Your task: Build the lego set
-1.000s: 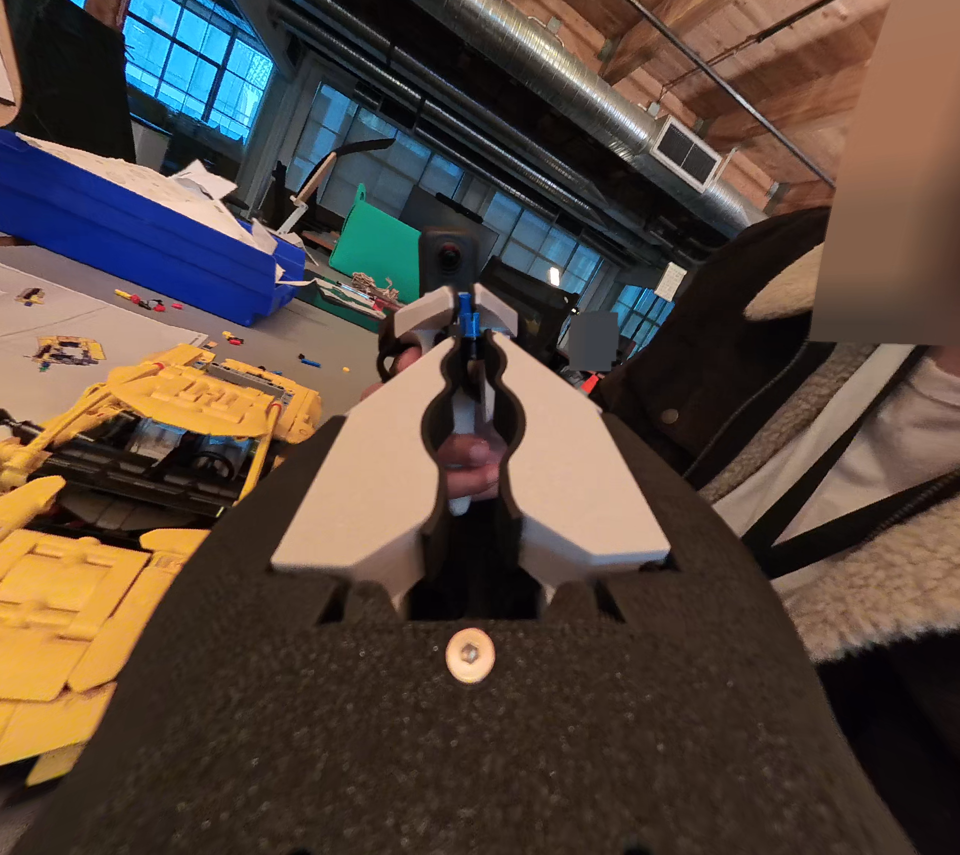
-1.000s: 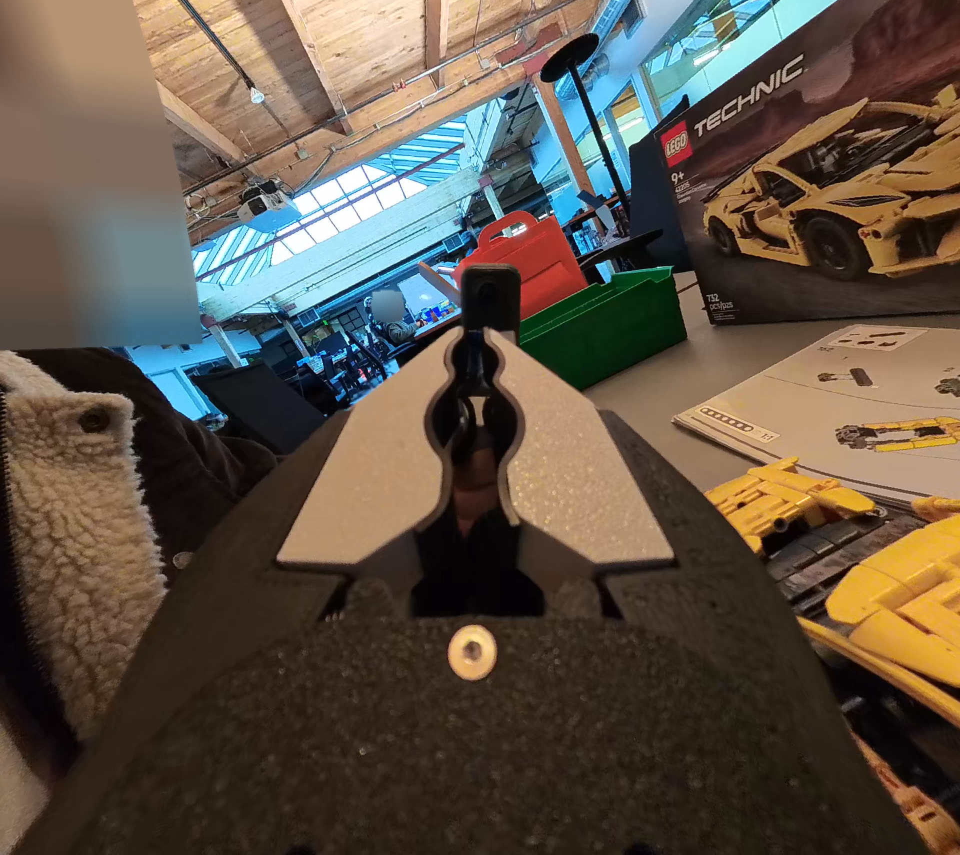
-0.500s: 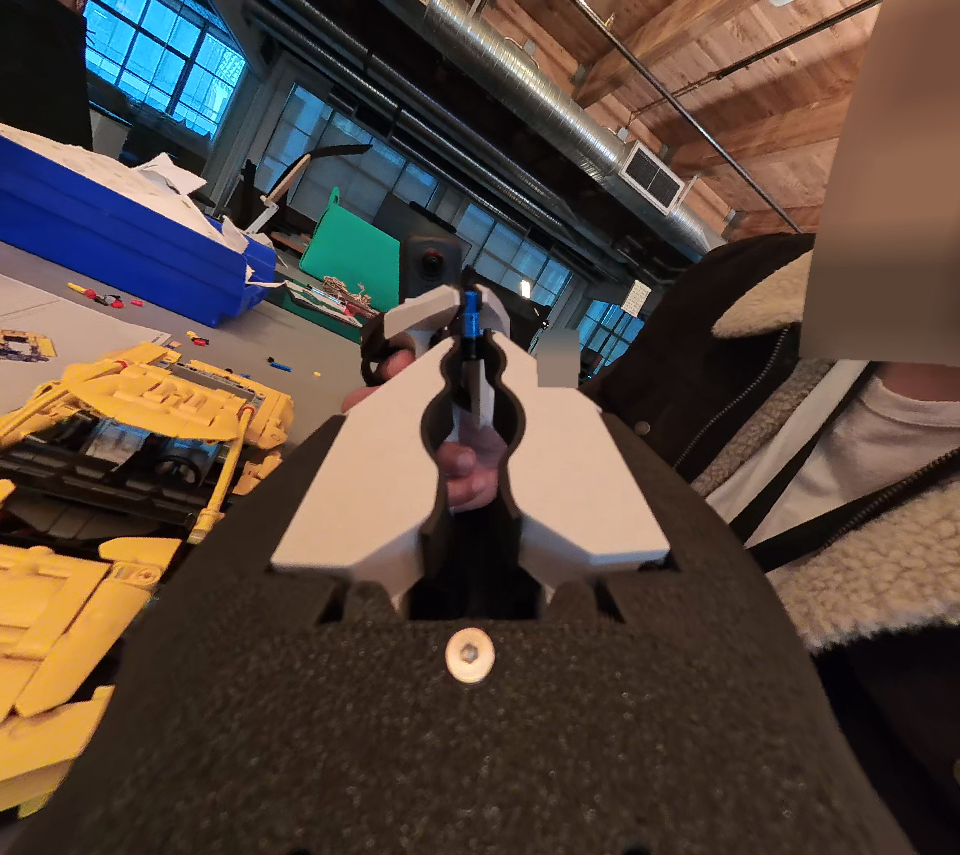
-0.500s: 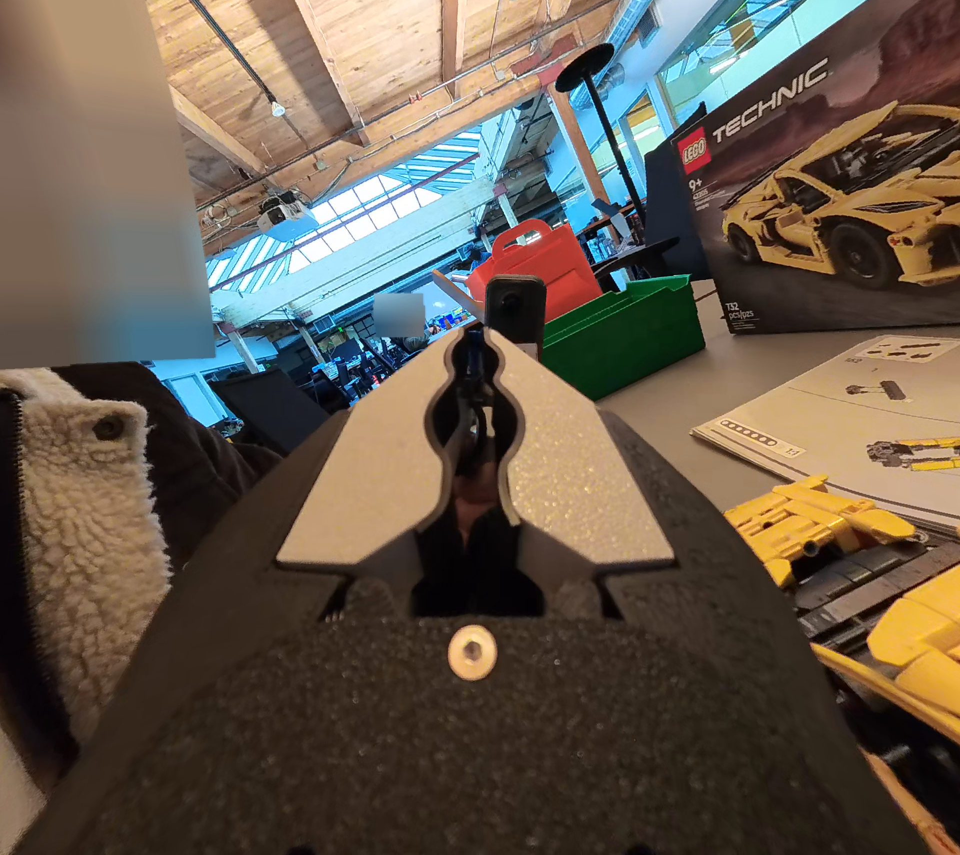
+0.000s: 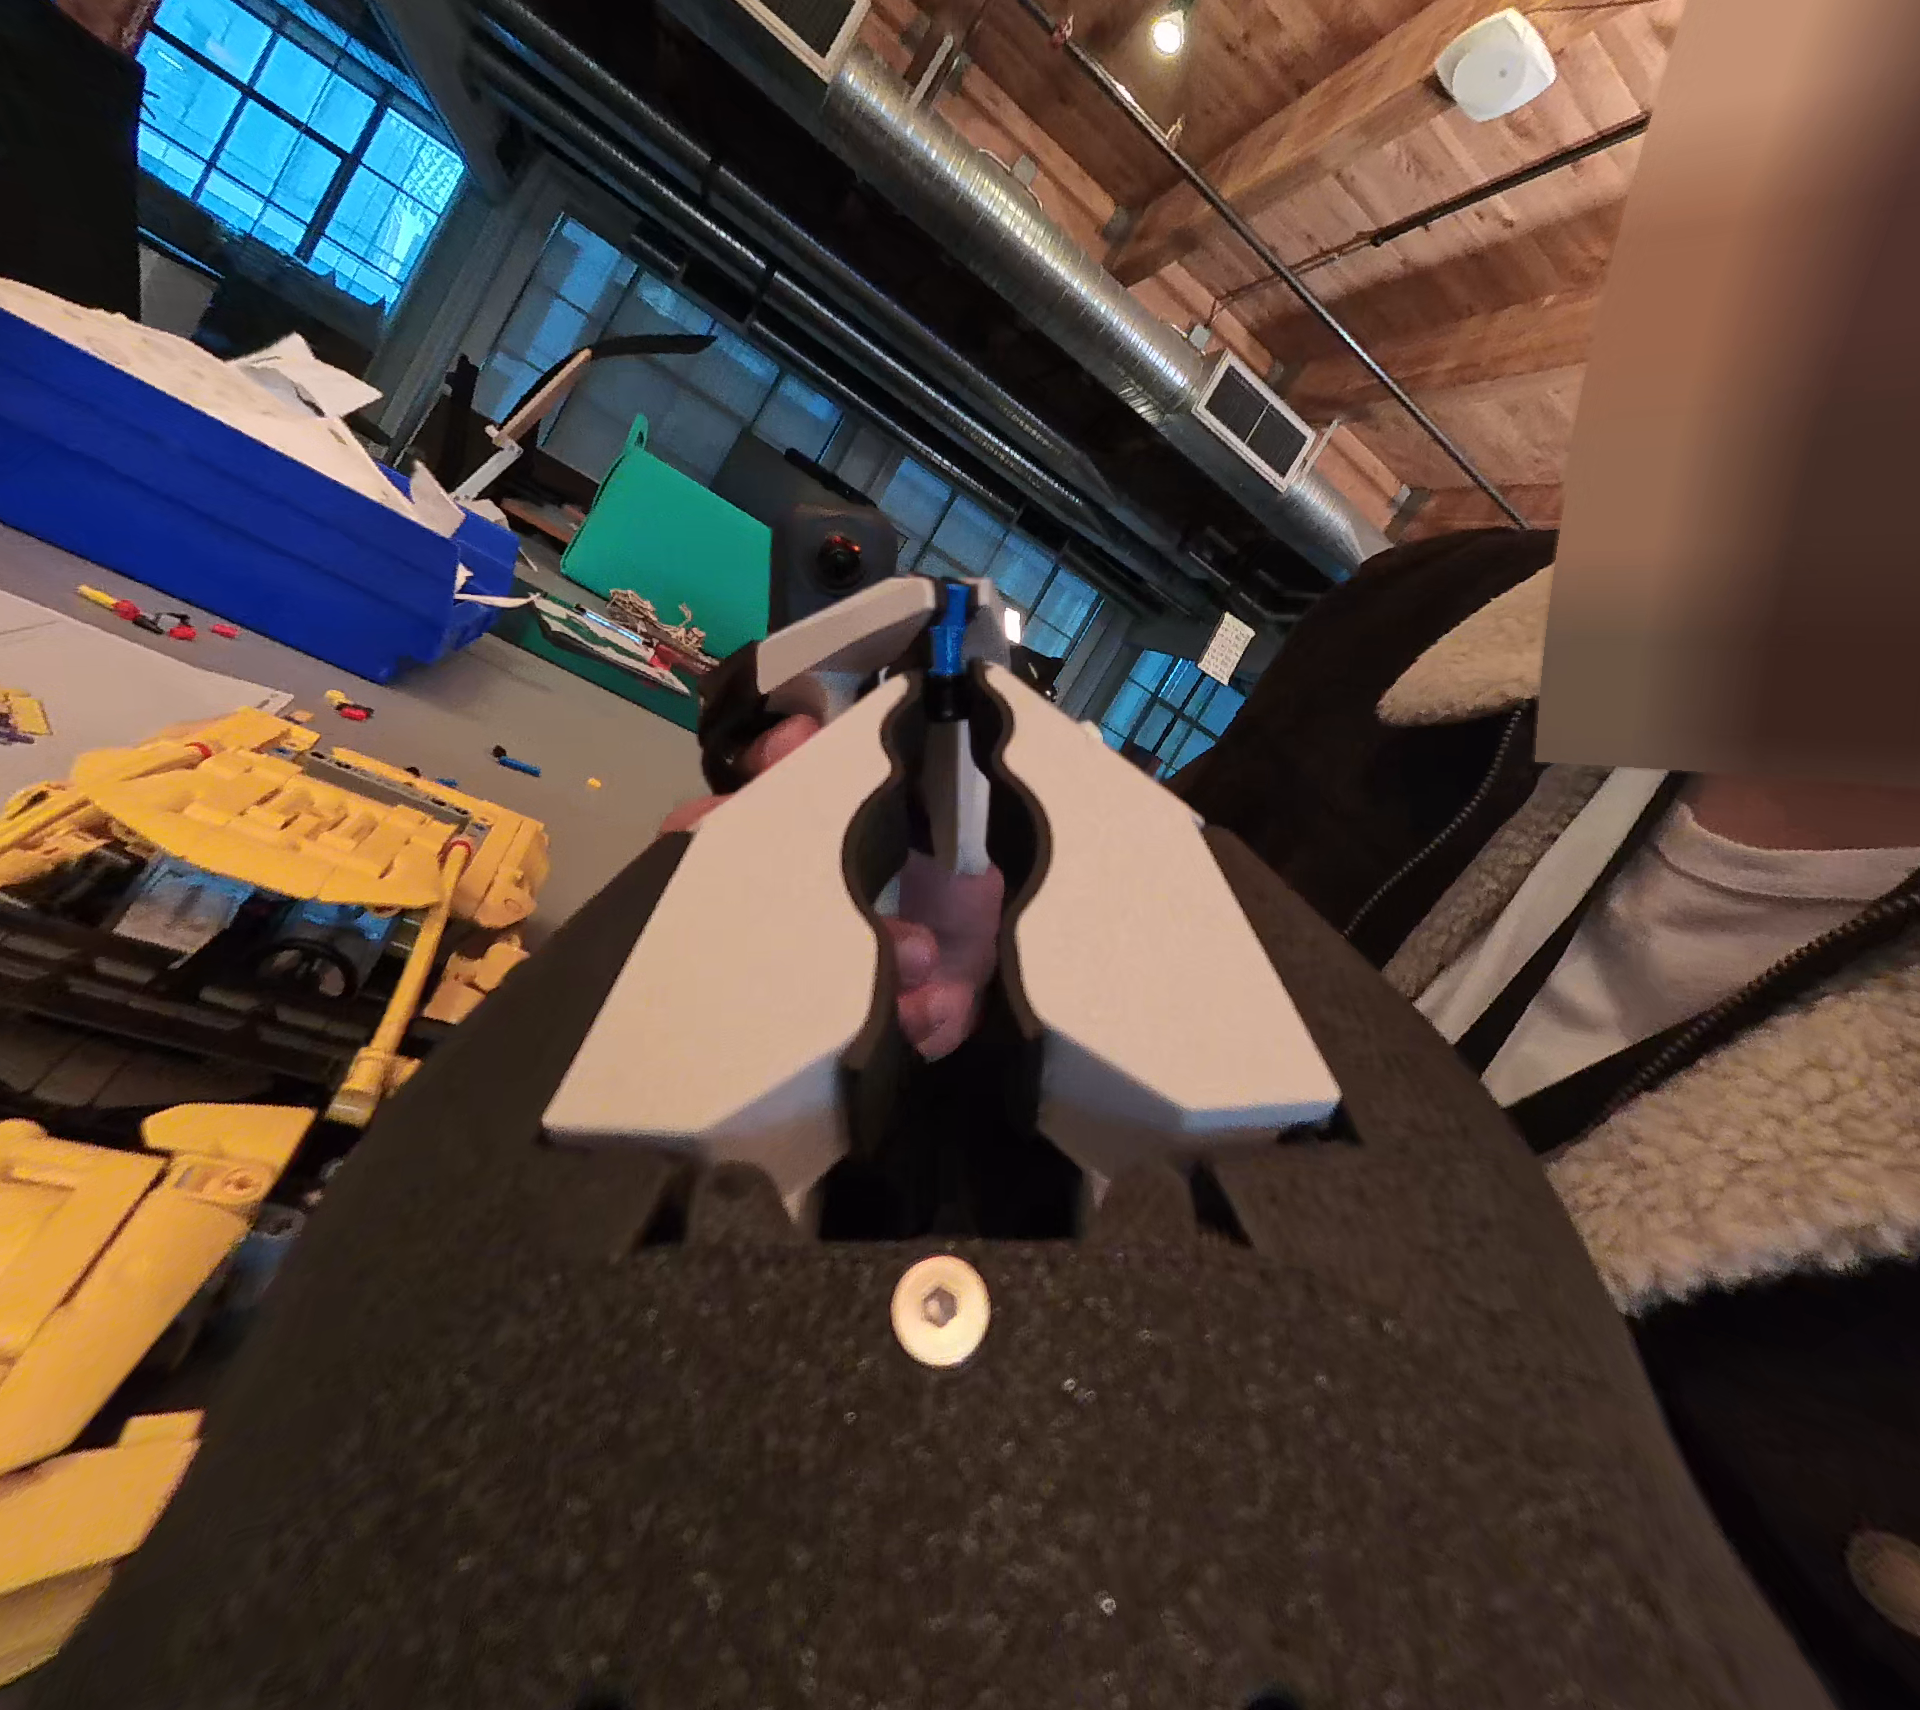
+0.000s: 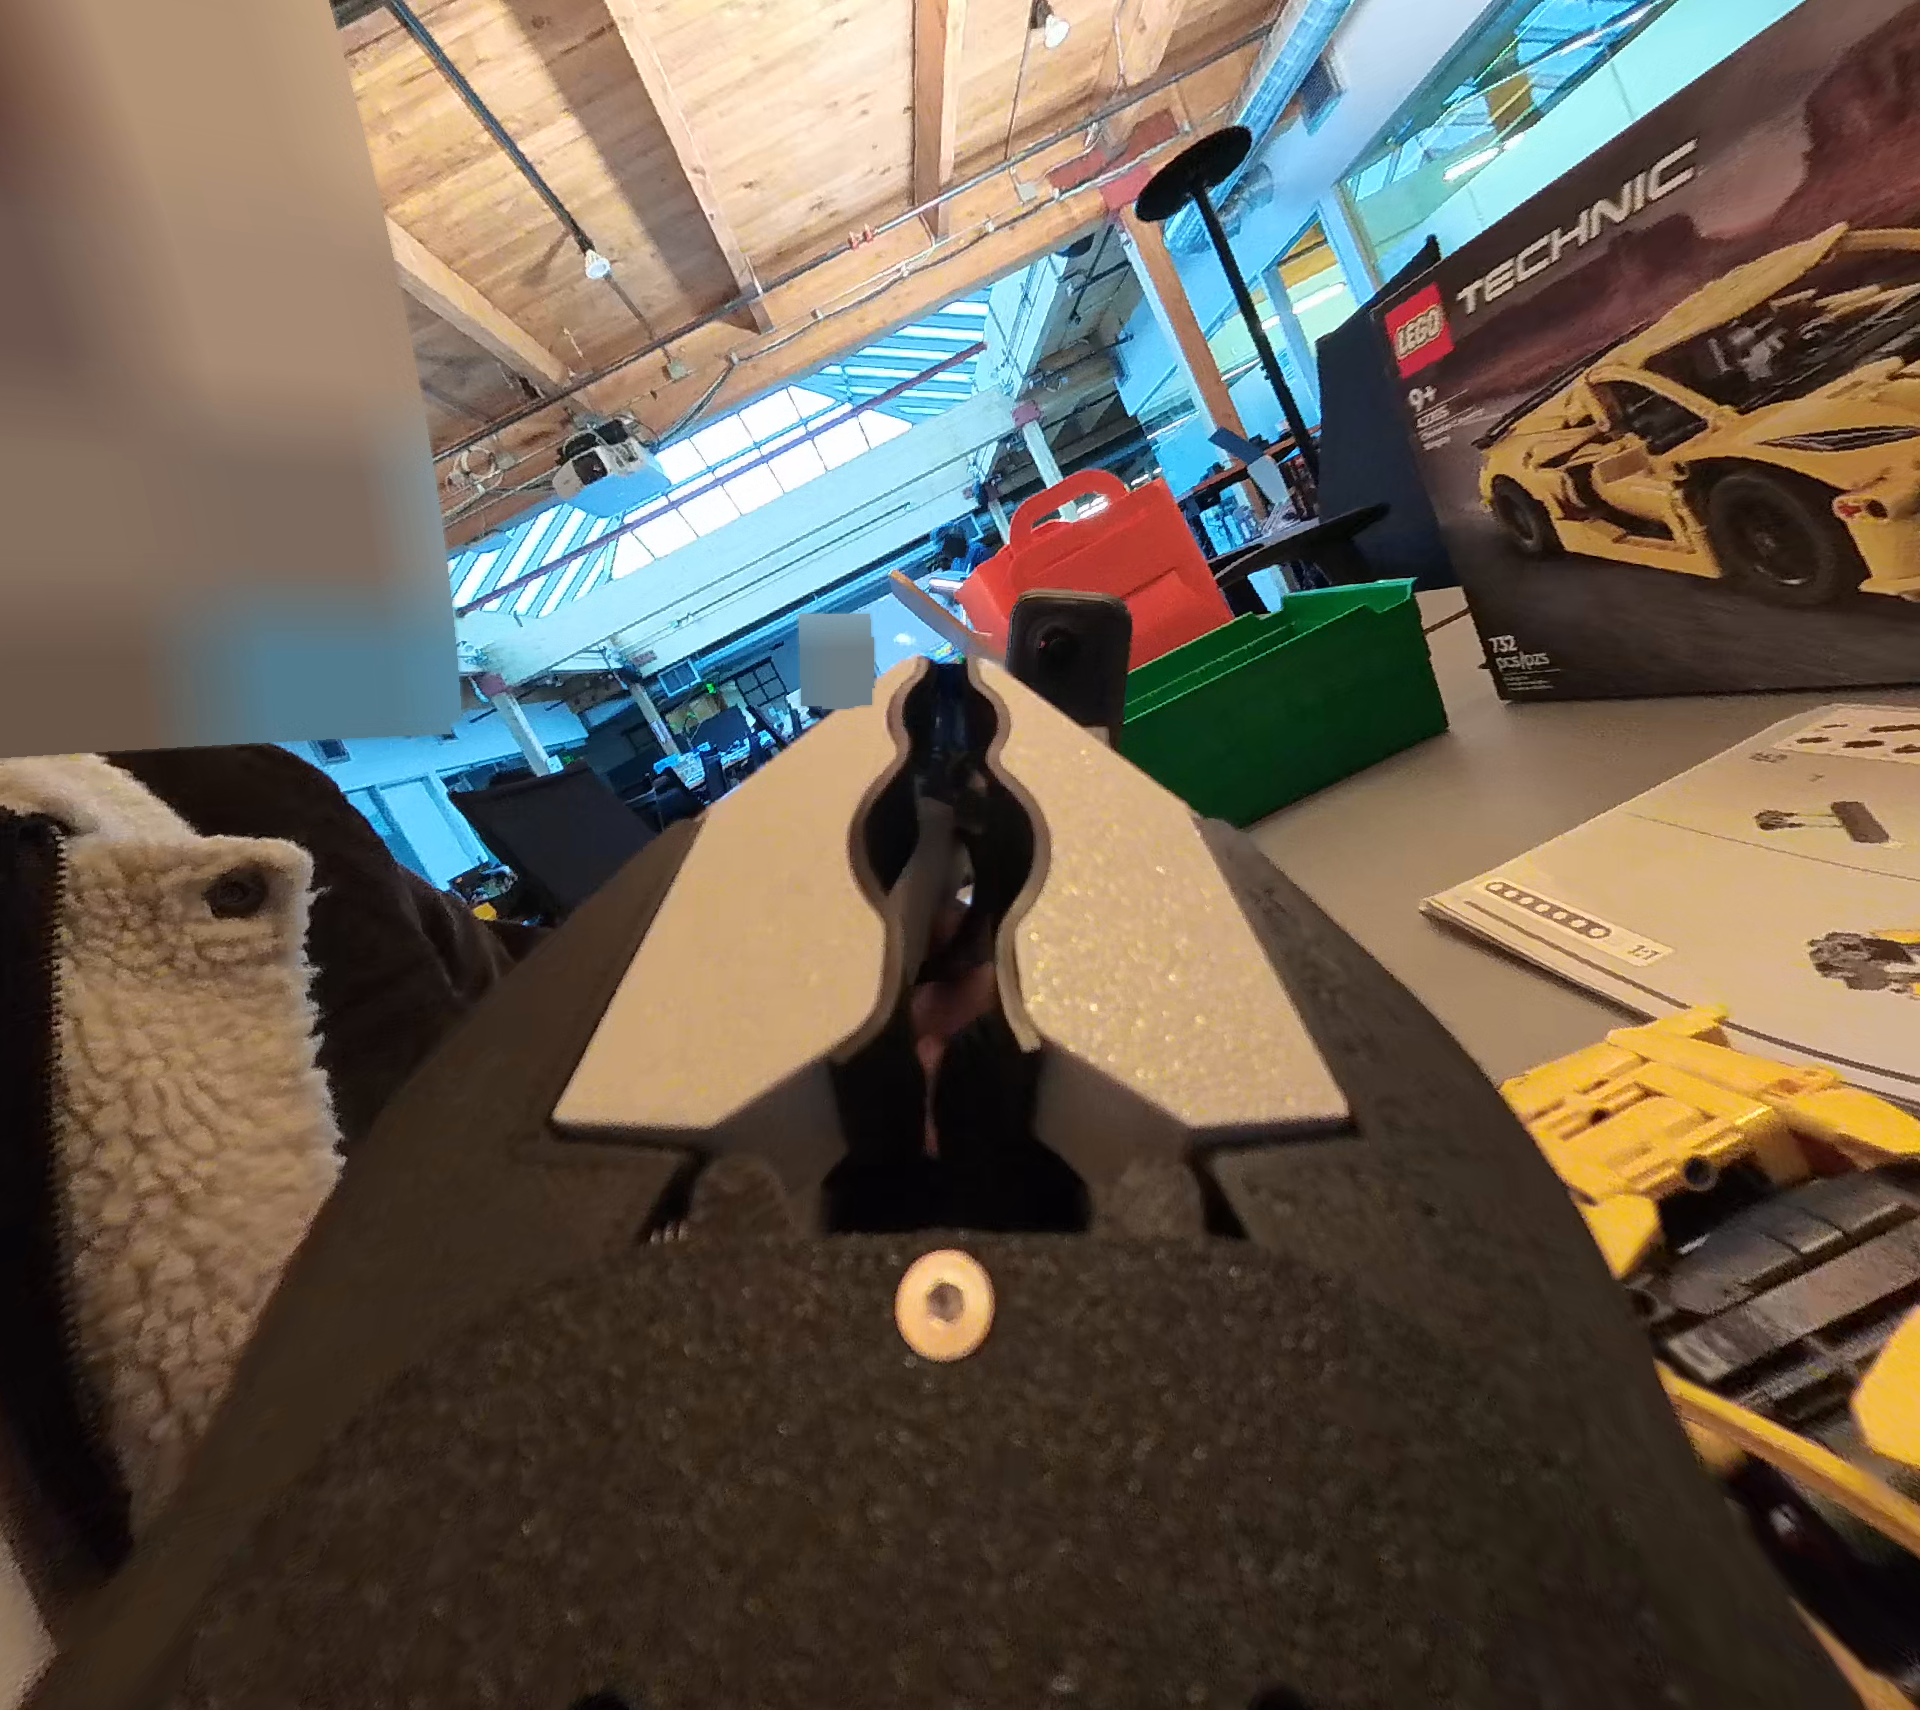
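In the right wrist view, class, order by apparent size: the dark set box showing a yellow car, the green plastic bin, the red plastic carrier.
1. Dark set box
2. Green plastic bin
3. Red plastic carrier, farther back, so unsure

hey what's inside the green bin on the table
From the right wrist view, the green bin shows only its outer walls and rim; its contents are hidden by the near wall. A red carrier stands behind it, and the other gripper's camera overlaps its left end.

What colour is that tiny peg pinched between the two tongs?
Blue. The peg shows best in the left wrist view, at the tips of both tongs.
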Demonstrator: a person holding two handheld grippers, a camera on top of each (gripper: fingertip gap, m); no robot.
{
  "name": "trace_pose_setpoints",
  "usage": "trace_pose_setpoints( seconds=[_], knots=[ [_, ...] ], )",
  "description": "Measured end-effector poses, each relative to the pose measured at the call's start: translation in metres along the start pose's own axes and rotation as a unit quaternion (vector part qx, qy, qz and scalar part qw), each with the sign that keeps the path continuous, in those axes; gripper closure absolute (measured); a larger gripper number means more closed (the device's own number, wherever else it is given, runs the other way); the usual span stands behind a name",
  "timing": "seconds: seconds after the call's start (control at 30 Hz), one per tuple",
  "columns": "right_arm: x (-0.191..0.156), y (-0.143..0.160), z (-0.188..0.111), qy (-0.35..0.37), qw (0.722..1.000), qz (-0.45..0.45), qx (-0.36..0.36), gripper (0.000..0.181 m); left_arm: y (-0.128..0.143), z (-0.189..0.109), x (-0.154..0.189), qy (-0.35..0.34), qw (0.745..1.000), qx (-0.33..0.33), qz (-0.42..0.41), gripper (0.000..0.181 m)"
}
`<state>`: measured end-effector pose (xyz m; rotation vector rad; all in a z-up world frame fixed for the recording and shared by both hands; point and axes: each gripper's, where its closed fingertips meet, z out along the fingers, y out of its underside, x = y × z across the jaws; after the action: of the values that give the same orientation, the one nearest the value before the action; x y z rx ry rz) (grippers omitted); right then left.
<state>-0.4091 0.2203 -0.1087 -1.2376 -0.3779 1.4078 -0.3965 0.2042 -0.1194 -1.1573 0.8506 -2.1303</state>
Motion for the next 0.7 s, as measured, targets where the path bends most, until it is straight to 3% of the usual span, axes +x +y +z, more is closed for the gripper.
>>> trace_pose_setpoints(
  seconds=[0.7],
  knots=[
    [-0.0061,-0.0072,0.0018,-0.014,0.999,-0.006,0.046,0.178,-0.0099,0.0,0.0084,0.038,0.997,0.052,-0.048,0.174]
  ],
)
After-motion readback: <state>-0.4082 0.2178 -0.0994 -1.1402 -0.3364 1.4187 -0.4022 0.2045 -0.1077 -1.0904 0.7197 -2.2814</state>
